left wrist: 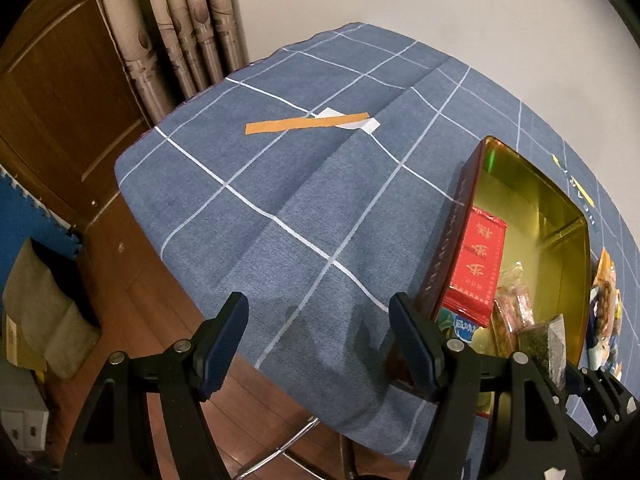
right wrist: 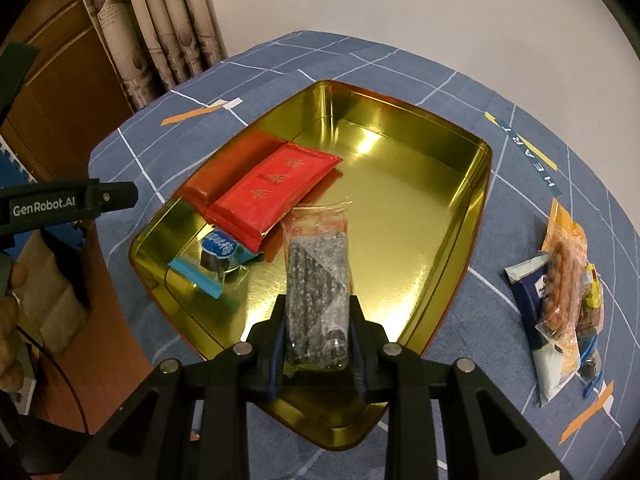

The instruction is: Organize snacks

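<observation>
A gold tin tray (right wrist: 420, 216) sits on the blue checked tablecloth; it also shows in the left wrist view (left wrist: 560, 208). In it lie a red packet (right wrist: 272, 192), also seen in the left wrist view (left wrist: 478, 264), and a small blue-wrapped snack (right wrist: 216, 260). My right gripper (right wrist: 318, 320) is shut on a clear packet of dark sesame bars (right wrist: 318, 276) and holds it over the tray's near half. My left gripper (left wrist: 320, 332) is open and empty above the cloth, left of the tray. A pile of loose snack packets (right wrist: 560, 300) lies right of the tray.
An orange tape strip (left wrist: 306, 123) with a white label lies on the cloth at the far side. The table edge (left wrist: 168, 248) drops to a wooden floor on the left. Curtains (left wrist: 180, 28) and a wooden door stand behind.
</observation>
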Demonstrator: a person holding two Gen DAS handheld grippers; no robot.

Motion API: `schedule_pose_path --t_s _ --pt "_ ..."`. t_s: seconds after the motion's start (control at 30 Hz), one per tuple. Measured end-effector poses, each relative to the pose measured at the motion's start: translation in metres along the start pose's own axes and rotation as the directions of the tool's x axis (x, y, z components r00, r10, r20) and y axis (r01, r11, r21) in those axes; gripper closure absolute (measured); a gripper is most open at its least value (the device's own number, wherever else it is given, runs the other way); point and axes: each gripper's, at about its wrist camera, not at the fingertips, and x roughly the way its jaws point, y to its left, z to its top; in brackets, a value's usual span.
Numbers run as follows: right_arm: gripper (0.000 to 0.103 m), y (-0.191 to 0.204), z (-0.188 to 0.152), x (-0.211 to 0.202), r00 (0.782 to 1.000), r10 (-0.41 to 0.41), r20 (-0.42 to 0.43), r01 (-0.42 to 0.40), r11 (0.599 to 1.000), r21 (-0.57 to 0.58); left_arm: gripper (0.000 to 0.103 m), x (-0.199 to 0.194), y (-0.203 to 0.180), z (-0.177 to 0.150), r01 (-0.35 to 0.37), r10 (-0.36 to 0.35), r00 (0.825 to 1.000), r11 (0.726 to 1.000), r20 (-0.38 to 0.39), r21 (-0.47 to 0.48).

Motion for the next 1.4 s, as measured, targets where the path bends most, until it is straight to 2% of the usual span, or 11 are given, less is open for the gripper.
schedule_pose_path --t_s 0.23,0.37,0.5,0.73,0.87,0.93,1.17,1.4 --pt "0.074 -0.001 0.0 -0.003 1.0 0.011 0.004 -0.011 1.0 0.007 0.034 0.0 -0.001 0.0 0.002 -0.001 1.0 1.0 -0.004 0.005" --pt "0.066 0.001 0.0 -0.009 1.0 0.006 0.018 -0.006 1.0 0.003 0.034 0.0 -0.002 0.0 0.0 0.0 1.0 1.0 -0.005 0.013" --pt "0.065 -0.001 0.001 -0.016 0.999 0.013 0.03 -0.013 1.0 0.017 0.034 0.0 -0.002 0.0 -0.002 0.002 1.0 1.0 0.001 0.017" --pt "0.065 -0.023 -0.005 -0.05 0.994 0.056 0.094 -0.06 0.997 0.042 0.034 -0.001 -0.004 0.0 -0.007 0.006 1.0 1.0 0.008 0.023" --pt "0.065 -0.053 -0.014 -0.074 0.991 0.034 0.133 -0.04 0.998 0.042 0.034 -0.002 -0.006 0.0 -0.01 0.009 1.0 0.999 0.013 0.035" --pt "0.063 -0.076 -0.021 -0.083 0.989 -0.014 0.148 0.007 0.999 0.045 0.034 -0.003 -0.007 0.0 -0.014 0.013 1.0 0.999 0.021 0.039" --pt "0.062 -0.169 -0.055 -0.087 0.983 -0.152 0.102 0.142 0.985 0.099 0.032 -0.008 -0.018 -0.001 -0.032 0.027 0.998 0.996 0.057 0.084" --pt "0.062 -0.224 -0.073 -0.074 0.991 -0.12 0.056 0.119 0.993 0.019 0.031 -0.015 -0.029 -0.003 -0.036 0.024 0.996 0.991 0.089 0.13"
